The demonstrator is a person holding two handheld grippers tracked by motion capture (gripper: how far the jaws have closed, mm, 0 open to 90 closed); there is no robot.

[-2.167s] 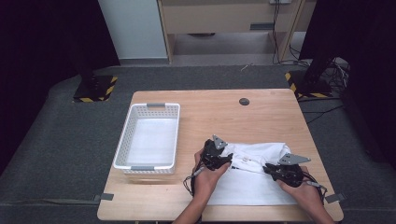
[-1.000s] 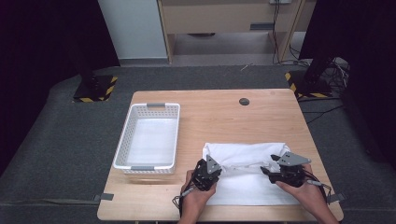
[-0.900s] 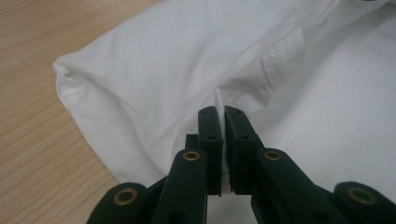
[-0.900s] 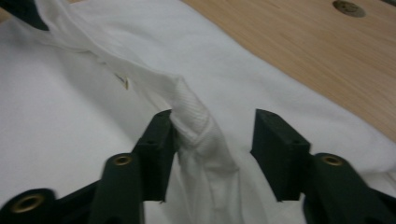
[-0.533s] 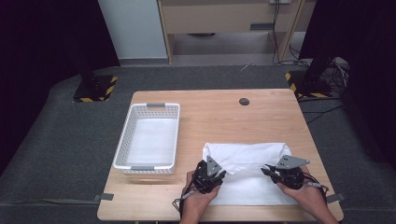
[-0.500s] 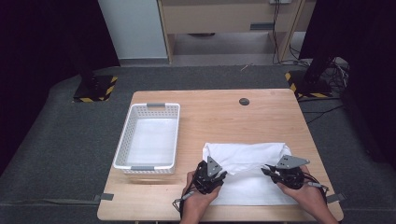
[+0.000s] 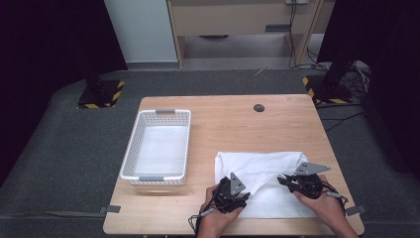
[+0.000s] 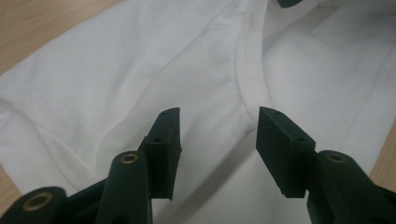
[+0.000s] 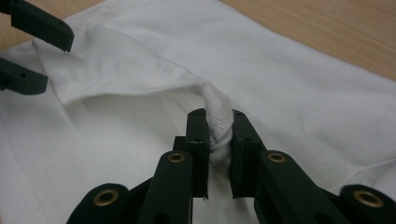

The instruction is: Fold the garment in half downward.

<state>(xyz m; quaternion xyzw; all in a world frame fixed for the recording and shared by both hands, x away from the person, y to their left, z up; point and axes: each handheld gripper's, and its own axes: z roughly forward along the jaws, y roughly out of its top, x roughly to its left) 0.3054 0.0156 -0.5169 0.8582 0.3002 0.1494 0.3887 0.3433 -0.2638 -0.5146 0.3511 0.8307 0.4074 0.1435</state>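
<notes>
On the white shirt, left hand-held gripper has opened (right now pinches fabric).

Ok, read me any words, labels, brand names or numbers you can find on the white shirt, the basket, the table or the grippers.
None can be read.
White shirt: plain cloth, no print or tag showing.
White basket: no label.
Table: bare wood, no writing.
Left gripper and right gripper: black jaws with no markings.
Yellow and black hazard stripes on the floor stands are a sign without text.
</notes>
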